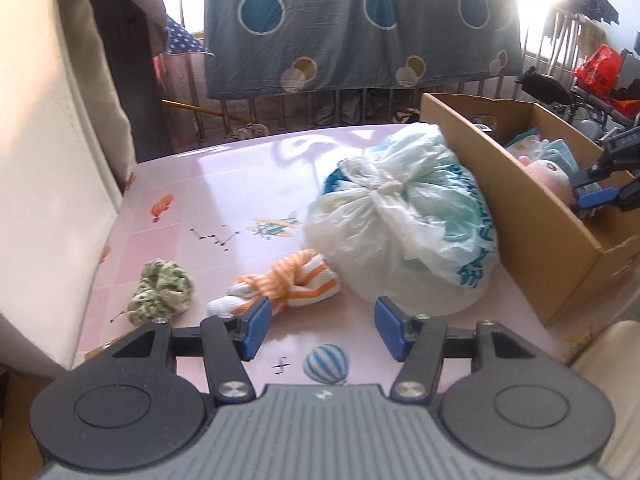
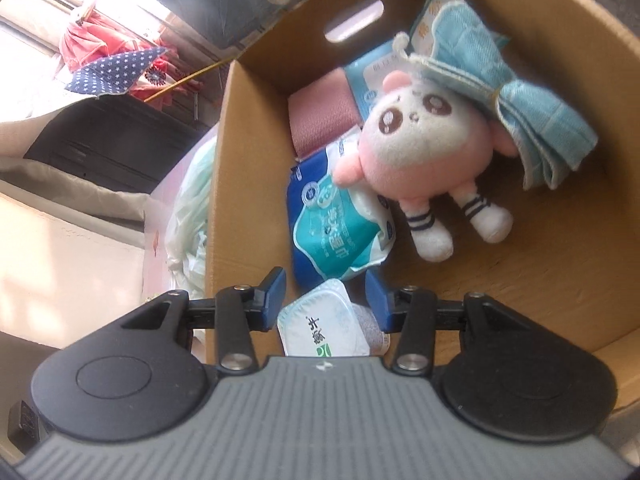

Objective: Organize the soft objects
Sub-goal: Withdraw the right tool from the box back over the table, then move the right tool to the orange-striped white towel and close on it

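**Left gripper lines up on the striped cloth while the right hangs over the box**

The left hand-held gripper (image 1: 318, 330) hovers low over the pink desk (image 1: 192, 208), jaws moderately wide with nothing between them. The orange-and-white striped cloth (image 1: 288, 284), knotted into a bundle, lies just beyond the fingertips at about 11 o'clock, its near white end beside the left pad. Its long axis runs roughly 8 to 2 o'clock, slanting across the line of the fingers, so I would judge a small shift toward 11 o'clock, and perhaps a slight roll, is needed to straddle it. A crumpled green cloth (image 1: 162, 292) sits farther out at about 10 o'clock, apart from the striped one. The tied plastic bag (image 1: 404, 232) bulks at 1 o'clock, touching the striped cloth's far end and leaning against the cardboard box (image 1: 472, 144).

The right hand-held gripper (image 2: 325, 300) is over the box's inside, jaws half apart; a white wipes pack (image 2: 320, 324) sits in the gap, but I cannot tell whether the pads press on it. Further in lie a pink plush toy (image 2: 416, 148), a folded blue towel (image 2: 532, 120) and a blue wipes packet (image 2: 332, 224).

The left hand is plainly the nearer to what remains on the desk.
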Action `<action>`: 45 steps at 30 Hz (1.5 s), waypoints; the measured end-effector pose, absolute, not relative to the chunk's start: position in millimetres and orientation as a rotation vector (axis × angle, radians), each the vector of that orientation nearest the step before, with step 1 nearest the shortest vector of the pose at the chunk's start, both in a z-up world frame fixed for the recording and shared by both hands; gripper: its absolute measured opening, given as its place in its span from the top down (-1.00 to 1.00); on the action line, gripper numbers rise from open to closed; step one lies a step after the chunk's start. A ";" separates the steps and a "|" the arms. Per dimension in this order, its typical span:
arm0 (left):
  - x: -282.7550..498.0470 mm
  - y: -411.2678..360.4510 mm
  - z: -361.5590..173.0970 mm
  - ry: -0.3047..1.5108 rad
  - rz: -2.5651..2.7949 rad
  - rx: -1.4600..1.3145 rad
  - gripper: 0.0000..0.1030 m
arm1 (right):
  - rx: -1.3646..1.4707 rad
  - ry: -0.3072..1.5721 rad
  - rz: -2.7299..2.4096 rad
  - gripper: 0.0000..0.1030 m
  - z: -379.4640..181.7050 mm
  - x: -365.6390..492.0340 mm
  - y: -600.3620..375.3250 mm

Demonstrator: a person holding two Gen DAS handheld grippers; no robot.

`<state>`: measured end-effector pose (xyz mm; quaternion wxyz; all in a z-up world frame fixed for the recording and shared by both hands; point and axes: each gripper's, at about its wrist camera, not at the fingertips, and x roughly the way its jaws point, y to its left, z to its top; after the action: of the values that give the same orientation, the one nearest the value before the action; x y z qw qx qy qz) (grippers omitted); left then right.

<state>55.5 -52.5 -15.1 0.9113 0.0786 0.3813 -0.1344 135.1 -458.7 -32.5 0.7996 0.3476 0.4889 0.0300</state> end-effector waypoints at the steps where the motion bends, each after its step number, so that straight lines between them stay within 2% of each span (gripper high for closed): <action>1: 52.9 -46.9 -15.2 0.774 -0.256 0.170 -0.14 | 0.741 1.029 0.065 0.15 -25.6 134.0 -457.7; 7: 51.1 -30.0 -25.4 0.759 -0.190 0.159 -0.13 | 0.709 0.917 0.241 0.04 19.0 140.9 -419.1; 14: 61.9 -31.9 -53.8 0.798 -0.176 0.039 -0.11 | 0.621 0.960 0.581 -0.09 29.8 184.9 -303.1; 23: 79.3 -23.3 -83.5 0.862 -0.153 -0.042 0.00 | 0.519 1.181 0.749 -0.09 -27.1 273.4 -150.8; 28: 84.3 -15.0 -91.7 0.888 -0.155 -0.071 0.00 | 0.413 1.263 0.712 -0.09 -67.6 303.8 -103.5; 32: 84.9 -11.9 -91.1 0.895 -0.181 -0.097 -0.02 | 0.327 1.326 0.658 -0.09 -90.7 306.8 -87.4; 39: 84.2 -7.6 -89.8 0.922 -0.247 -0.195 -0.25 | 0.335 1.406 0.630 -0.09 -94.1 280.5 -91.5; 45: 87.6 -9.5 -96.6 0.961 -0.261 -0.202 -0.29 | 0.381 1.452 0.608 -0.09 -101.9 258.2 -97.8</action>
<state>87.6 -9.5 -96.6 0.8736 -0.0966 0.4602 -0.1250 258.2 -97.8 -101.9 0.6898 0.1702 0.6491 0.2718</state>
